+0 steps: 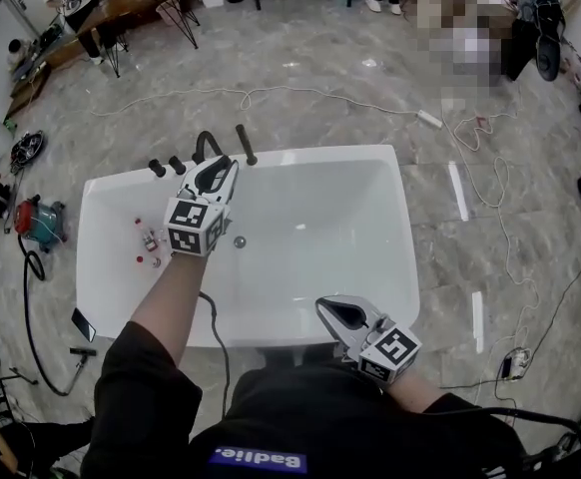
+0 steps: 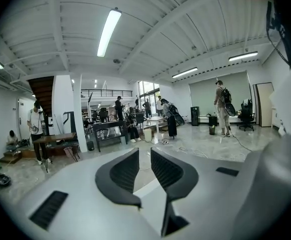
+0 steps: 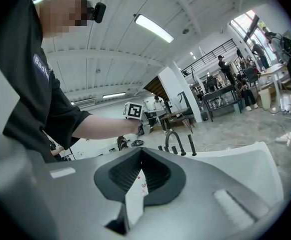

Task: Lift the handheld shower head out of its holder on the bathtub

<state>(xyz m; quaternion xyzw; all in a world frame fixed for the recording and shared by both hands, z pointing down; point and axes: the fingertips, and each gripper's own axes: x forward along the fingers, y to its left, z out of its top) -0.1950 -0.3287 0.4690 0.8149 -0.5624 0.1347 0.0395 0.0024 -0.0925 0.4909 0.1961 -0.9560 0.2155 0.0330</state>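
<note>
Two tools: the left tool point(image 1: 225, 166), jaws slightly parted and empty, reaches just short of what seems the shower head point(image 1: 246, 145), upright at twelve o'clock on the bathtub point(image 1: 395, 198), and must straddle it next; the right tool point(image 1: 323, 307) is closed, empty.

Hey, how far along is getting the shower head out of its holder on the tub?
Nothing is done yet: the shower head stands in its holder on the bathtub rim. In hand: the left gripper is near it, jaws slightly apart and empty. Left: grip it and lift. The right gripper is shut.
</note>
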